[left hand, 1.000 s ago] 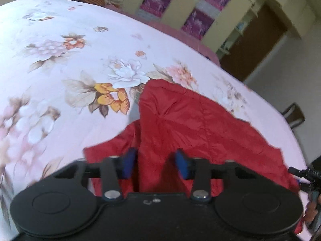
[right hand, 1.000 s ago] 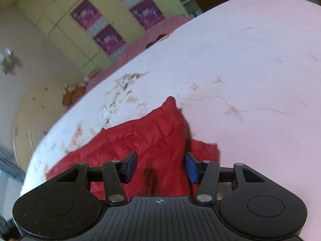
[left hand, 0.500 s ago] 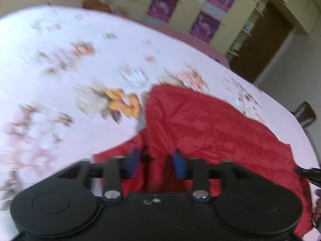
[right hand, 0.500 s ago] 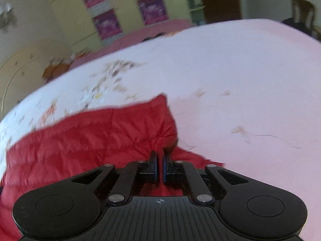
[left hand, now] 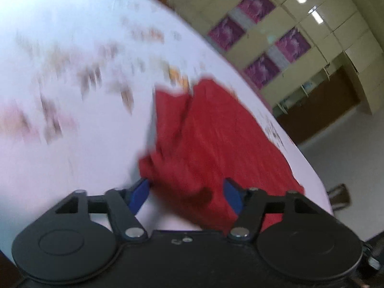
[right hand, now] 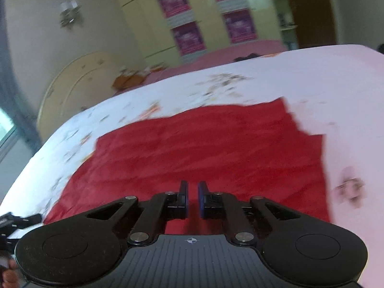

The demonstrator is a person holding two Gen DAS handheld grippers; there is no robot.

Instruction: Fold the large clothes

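The red garment (right hand: 196, 153) lies spread on the floral bedsheet (right hand: 312, 76). The left gripper (left hand: 187, 192) is spread wide, its blue pads (left hand: 139, 193) either side of a bunched fold at the garment's near edge; the picture is too blurred to tell whether they touch it. The right gripper (right hand: 192, 198) is pressed nearly together, a narrow slit between its pads; red cloth shows in the slit, but I cannot tell whether it is pinched.
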